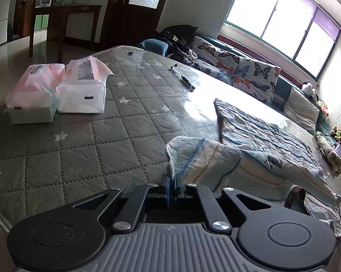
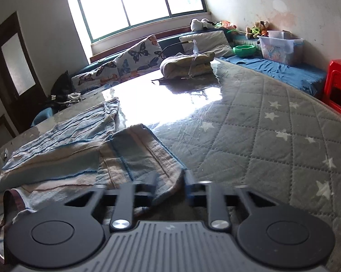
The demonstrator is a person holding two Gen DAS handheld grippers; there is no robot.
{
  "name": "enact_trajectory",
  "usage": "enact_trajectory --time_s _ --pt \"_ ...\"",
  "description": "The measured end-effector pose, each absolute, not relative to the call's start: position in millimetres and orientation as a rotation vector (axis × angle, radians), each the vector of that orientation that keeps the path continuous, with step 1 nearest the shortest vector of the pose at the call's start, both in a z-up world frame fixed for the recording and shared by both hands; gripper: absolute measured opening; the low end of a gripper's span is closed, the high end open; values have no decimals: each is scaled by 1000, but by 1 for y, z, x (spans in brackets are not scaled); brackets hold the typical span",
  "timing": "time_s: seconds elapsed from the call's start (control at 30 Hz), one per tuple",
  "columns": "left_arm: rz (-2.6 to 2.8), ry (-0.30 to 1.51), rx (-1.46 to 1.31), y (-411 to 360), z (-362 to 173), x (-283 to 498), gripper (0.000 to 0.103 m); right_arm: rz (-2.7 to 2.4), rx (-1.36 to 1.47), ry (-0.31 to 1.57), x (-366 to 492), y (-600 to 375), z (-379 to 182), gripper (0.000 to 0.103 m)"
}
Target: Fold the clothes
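A pale blue-and-white striped garment (image 1: 265, 136) lies spread on the grey quilted mattress (image 1: 91, 140). My left gripper (image 1: 172, 176) is shut on a raised fold of its sleeve (image 1: 199, 151), which stands up from the bed. In the right wrist view the same garment (image 2: 63, 140) lies at the left, and its other sleeve (image 2: 138, 154) runs toward me. My right gripper (image 2: 170, 179) looks blurred; its jaws stand apart with the sleeve's corner between them, and the pads do not press on it.
Two tissue packs (image 1: 57, 90) sit at the mattress's left side, and a dark pen (image 1: 185, 80) lies farther back. A folded beige cloth (image 2: 188, 65) rests at the far end. Butterfly cushions (image 1: 238, 70), a plastic bin (image 2: 281, 45) and a red stool (image 2: 339, 83) border the bed.
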State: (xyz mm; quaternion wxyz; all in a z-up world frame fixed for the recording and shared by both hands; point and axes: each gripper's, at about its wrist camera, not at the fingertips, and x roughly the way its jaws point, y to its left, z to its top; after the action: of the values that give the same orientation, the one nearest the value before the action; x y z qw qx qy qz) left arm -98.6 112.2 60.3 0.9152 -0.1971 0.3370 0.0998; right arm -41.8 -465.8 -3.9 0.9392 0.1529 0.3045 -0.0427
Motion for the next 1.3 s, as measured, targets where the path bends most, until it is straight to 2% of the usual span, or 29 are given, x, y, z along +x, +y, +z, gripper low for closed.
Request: enact_trajectory --time_s 0.33,0.53,0.6,0.73,0.8,0.9,1.1,1.23,1.3 --pt "170 680 -426 129 77 -102 4 -52 310 471 -107 -483 62 4" --pt "177 789 -455 143 54 -101 5 -106 283 603 -114 -488 41 6" --pt "210 805 -449 148 49 -104 11 -122 263 661 -112 -487 29 11" --pt "235 793 -426 153 51 -111 13 -120 230 661 -113 -486 32 13" --pt "225 766 -397 150 57 -116 19 -96 212 643 -112 -482 38 17" --pt "157 719 -331 133 67 -123 22 2 159 641 -108 -464 46 24" --pt "-95 685 -234 77 71 -123 33 281 57 667 -93 -402 50 30" --pt "-249 715 -185 33 65 -111 37 424 -11 684 -86 -362 49 33" --pt "-311 728 -153 12 62 -105 44 482 -46 695 -84 -345 47 34"
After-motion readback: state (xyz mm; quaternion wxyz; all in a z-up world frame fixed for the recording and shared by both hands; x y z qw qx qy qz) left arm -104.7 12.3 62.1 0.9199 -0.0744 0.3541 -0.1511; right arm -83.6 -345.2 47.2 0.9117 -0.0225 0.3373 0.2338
